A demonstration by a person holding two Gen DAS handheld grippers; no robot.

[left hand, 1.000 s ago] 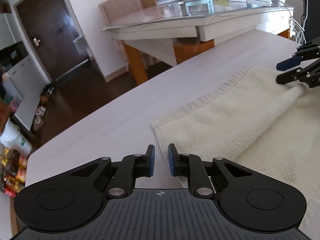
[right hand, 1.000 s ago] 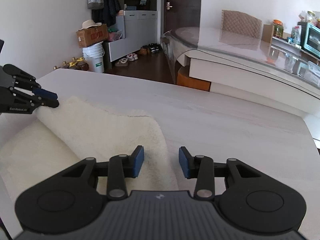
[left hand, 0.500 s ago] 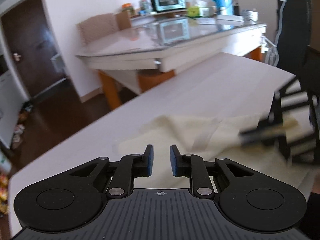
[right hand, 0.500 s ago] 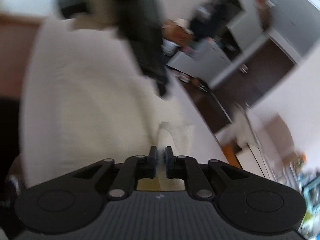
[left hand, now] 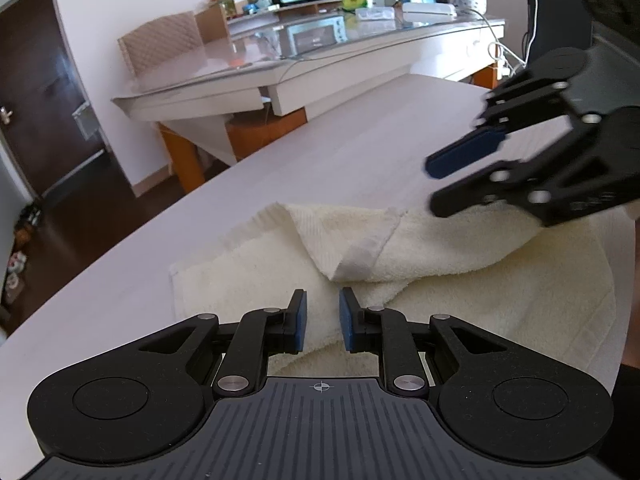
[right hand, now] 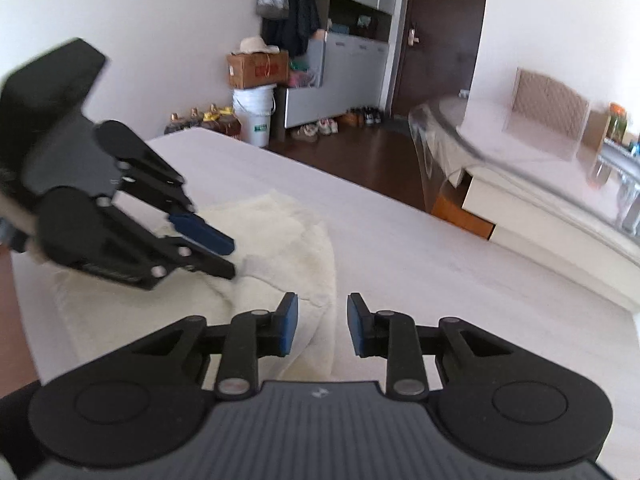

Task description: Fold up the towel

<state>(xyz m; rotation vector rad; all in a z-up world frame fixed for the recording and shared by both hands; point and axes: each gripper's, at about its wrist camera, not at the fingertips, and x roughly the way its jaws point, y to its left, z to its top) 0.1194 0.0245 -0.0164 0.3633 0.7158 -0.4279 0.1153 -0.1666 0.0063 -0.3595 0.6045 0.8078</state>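
The fingers of the left gripper (left hand: 322,322) stand apart with a narrow gap and nothing between them; the towel (left hand: 460,280) lies just under and beyond their tips. The fingers of the right gripper (right hand: 322,330) are also parted, wider, and they hold no cloth.

Half a second ago the right pads were pressed almost together with cloth between them, and that view was strongly blurred by a fast swing. A second ago the towel lay with a long rolled ridge across it. Now a flap is laid over: in the left wrist view a folded corner with a ribbed hem (left hand: 352,240) points toward the near side, on top of the lower layer. So the right gripper has carried an edge over and let it go.

The towel rests on the pale table (left hand: 360,152), at its near part, with both grippers low over it, the right one over its far right part. I judge that one fold is done, though the fold looks uneven, perhaps not aligned at the left edge; the view is too distorted to be sure. Some straightening or a second fold probably remains.
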